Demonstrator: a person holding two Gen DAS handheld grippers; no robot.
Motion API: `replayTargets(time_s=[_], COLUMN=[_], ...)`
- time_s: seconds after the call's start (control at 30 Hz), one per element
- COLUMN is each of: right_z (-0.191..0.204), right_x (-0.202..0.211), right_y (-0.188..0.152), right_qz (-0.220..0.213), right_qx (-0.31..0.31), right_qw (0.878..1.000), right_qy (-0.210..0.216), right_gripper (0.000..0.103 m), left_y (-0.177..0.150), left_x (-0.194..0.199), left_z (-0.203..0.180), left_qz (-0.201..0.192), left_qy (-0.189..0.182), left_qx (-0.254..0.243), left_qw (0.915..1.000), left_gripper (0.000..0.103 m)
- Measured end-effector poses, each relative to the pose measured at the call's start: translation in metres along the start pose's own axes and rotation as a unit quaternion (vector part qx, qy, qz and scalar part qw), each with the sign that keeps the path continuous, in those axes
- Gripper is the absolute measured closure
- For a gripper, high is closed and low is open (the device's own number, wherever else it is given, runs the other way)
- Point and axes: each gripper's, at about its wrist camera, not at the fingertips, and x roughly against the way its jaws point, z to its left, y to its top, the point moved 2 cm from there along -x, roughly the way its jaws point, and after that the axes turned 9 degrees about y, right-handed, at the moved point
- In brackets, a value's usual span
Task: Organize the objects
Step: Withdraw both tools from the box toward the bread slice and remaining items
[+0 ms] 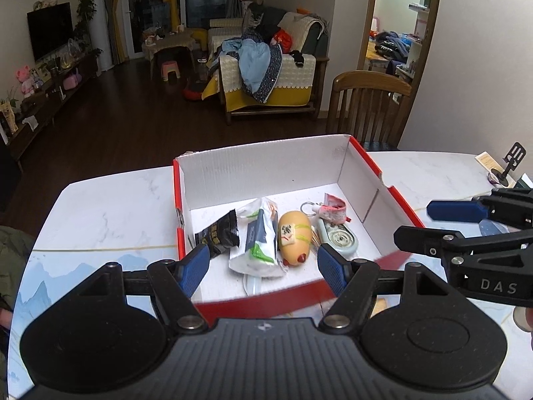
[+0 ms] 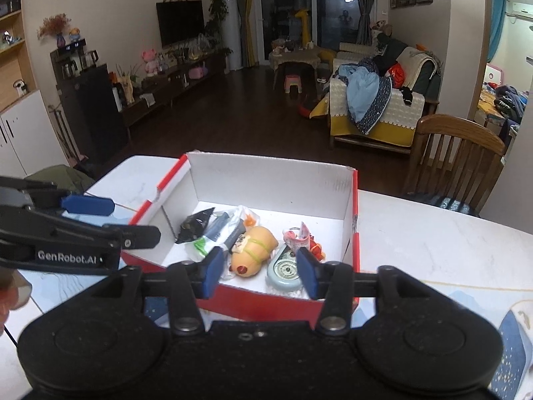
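A red cardboard box [image 1: 260, 173] with a white inside stands on the table. In it lie a black sachet [image 1: 216, 238], a white-and-green packet [image 1: 258, 243], a yellow toy [image 1: 294, 238], a pale blue oval device [image 1: 338, 238] and a pink keyring item [image 1: 329, 208]. My left gripper [image 1: 263, 268] hovers open over the box's near wall, nothing between its blue pads. My right gripper [image 2: 260, 275] is open too, above the near wall of the box [image 2: 266, 180], over the yellow toy [image 2: 255, 250] and the blue device [image 2: 286, 270], and holds nothing. Each gripper shows at the side of the other's view.
The box sits on a white marble-patterned table [image 1: 110, 206]. A wooden chair [image 1: 369, 106] stands behind the table's far right edge. A black phone stand [image 1: 509, 166] is at the far right of the table. A green garment [image 1: 13, 250] lies off the left edge.
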Motion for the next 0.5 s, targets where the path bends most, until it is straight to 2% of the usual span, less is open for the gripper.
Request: replayTargets(time_s=[0.13,0.23,0.5], right_z=[0.01,0.016,0.025], right_x=[0.012,0.019,0.035], right_y=[-0.005,-0.011,-0.029], right_qz=[-0.003,-0.004,-0.009], right_qx=[0.007,0.011,0.007], right_qw=[1.0,1.0,1.0], right_qy=[0.007,0.013,0.019], right_gripper=[0.044,0.041,0.031], left_y=[-0.011,-0.018,-0.035], left_x=[0.014,0.023,0.045], left_z=[0.0,0.002,0.006], left_qz=[0.001,-0.004,-0.011], left_qy=[-0.002,0.0,-0.004], left_qx=[0.003,0.005,0.012], left_qw=[1.0,1.0,0.9999], left_gripper=[0.032,0.025,0.025])
